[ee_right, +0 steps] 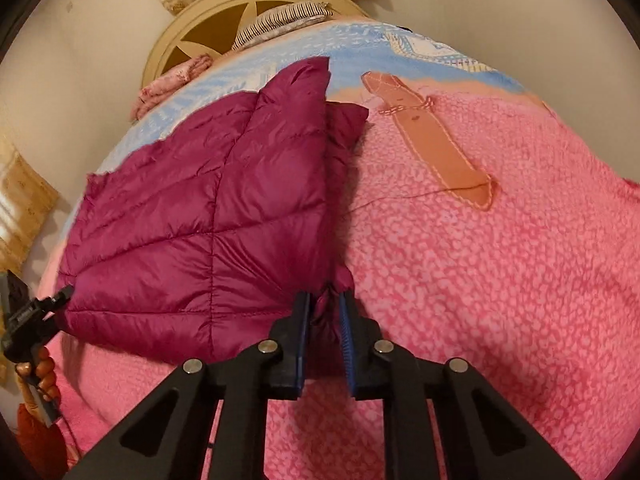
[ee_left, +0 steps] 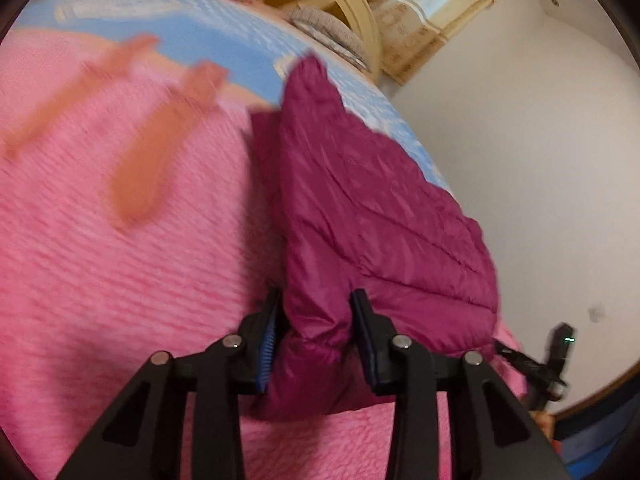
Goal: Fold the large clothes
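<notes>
A magenta quilted puffer jacket (ee_left: 380, 220) (ee_right: 192, 220) lies folded on a pink fuzzy blanket (ee_left: 120, 300) (ee_right: 480, 280) on a bed. My left gripper (ee_left: 316, 320) is shut on a thick bunch of the jacket's near corner, with fabric filling the space between its fingers. My right gripper (ee_right: 325, 312) is shut on the jacket's other near corner, a thin fold pinched between the blue pads. In the right wrist view the left gripper (ee_right: 36, 312) shows at the jacket's left edge, with a hand (ee_right: 44, 372) under it.
The blanket carries orange patches (ee_right: 436, 140). A blue patterned sheet (ee_right: 360, 48) covers the bed's far end, below a cream round headboard (ee_right: 224, 12) and a striped pillow (ee_right: 280, 20). A white wall (ee_left: 540, 160) runs close along the jacket's side of the bed.
</notes>
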Action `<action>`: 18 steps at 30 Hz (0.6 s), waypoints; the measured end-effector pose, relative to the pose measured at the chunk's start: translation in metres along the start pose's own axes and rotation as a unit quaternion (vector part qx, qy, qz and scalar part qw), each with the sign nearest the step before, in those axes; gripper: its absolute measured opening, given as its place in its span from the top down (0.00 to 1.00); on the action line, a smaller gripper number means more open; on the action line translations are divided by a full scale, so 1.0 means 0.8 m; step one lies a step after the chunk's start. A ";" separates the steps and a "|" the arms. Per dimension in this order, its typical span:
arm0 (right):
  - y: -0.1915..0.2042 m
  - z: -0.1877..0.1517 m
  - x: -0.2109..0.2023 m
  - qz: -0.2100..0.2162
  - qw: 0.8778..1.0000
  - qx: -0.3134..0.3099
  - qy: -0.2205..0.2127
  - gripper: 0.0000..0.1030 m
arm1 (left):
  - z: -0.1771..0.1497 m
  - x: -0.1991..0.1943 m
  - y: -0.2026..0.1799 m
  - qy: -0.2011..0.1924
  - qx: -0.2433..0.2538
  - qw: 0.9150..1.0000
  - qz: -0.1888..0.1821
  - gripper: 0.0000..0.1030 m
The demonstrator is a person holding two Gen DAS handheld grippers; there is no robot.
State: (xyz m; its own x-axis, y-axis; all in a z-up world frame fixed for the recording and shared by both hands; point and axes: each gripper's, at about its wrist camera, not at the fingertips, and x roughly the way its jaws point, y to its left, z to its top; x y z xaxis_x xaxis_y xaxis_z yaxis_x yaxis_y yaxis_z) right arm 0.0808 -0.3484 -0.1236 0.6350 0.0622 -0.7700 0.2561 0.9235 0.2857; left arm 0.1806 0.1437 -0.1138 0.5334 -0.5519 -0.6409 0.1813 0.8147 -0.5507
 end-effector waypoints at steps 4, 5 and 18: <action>0.027 0.038 -0.061 -0.006 0.994 -0.025 -0.107 0.85 | 0.034 -0.055 -0.045 -0.097 0.078 0.986 0.109 0.47; 0.044 0.051 -0.066 -0.005 0.992 -0.037 -0.124 0.85 | 0.043 -0.055 -0.065 -0.106 0.103 0.981 0.123 0.47; 0.203 0.166 0.136 -0.046 0.988 -0.127 -0.080 0.85 | 0.096 0.149 -0.172 -0.063 0.224 0.946 0.224 0.44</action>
State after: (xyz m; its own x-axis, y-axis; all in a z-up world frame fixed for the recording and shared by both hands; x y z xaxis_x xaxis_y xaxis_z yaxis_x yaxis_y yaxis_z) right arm 0.2882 -0.2424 -0.0849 0.7291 -0.0682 -0.6810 0.1400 0.9888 0.0509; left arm 0.2829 -0.0206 -0.0737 0.7289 -0.1313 -0.6719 0.2316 0.9709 0.0616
